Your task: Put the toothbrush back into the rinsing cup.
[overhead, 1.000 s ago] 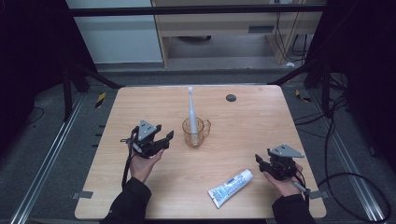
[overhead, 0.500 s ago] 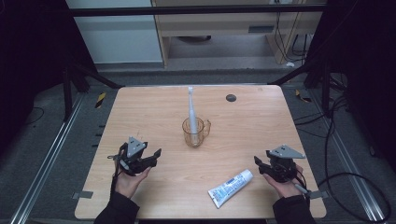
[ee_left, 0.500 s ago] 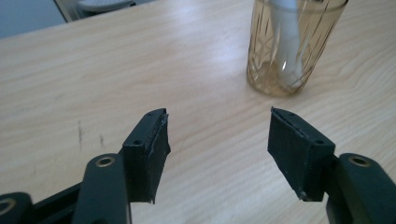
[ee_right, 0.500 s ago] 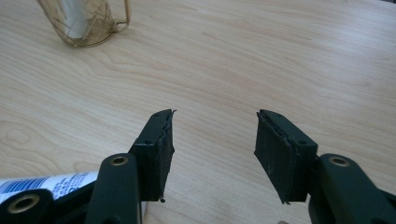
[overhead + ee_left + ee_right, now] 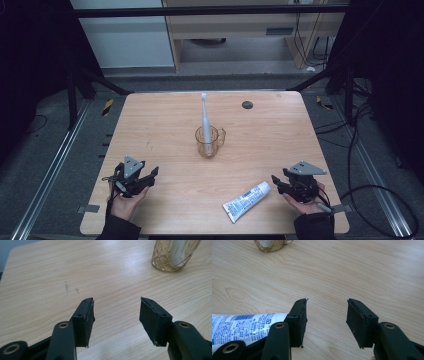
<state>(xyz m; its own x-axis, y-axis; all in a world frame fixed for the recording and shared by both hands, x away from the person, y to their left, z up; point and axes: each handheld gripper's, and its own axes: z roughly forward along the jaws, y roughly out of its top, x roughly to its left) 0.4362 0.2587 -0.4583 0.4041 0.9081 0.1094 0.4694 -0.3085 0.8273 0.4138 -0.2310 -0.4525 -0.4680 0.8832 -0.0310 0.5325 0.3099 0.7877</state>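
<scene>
A clear glass mug (image 5: 207, 142) stands mid-table with a white toothbrush (image 5: 204, 115) upright in it. A white and blue toothpaste tube (image 5: 246, 201) lies flat near the front right. My left gripper (image 5: 149, 177) hovers over the front left of the table, open; its jaws have just been closing, with only bare wood between them (image 5: 116, 311), and the mug (image 5: 175, 255) is farther off. My right gripper (image 5: 276, 184) sits just right of the tube, open and empty, its jaws also just closing a little (image 5: 327, 312). The tube (image 5: 244, 323) lies beside its left jaw.
The wooden table (image 5: 165, 125) carries a small dark round disc (image 5: 247, 104) near its far edge. Dark frame rails and cables run along both sides of the table, and a cabinet stands behind it.
My left hand has drawn back from beside the mug toward the front left corner and sunk lower. The right hand, mug and tube have stayed where they were.
</scene>
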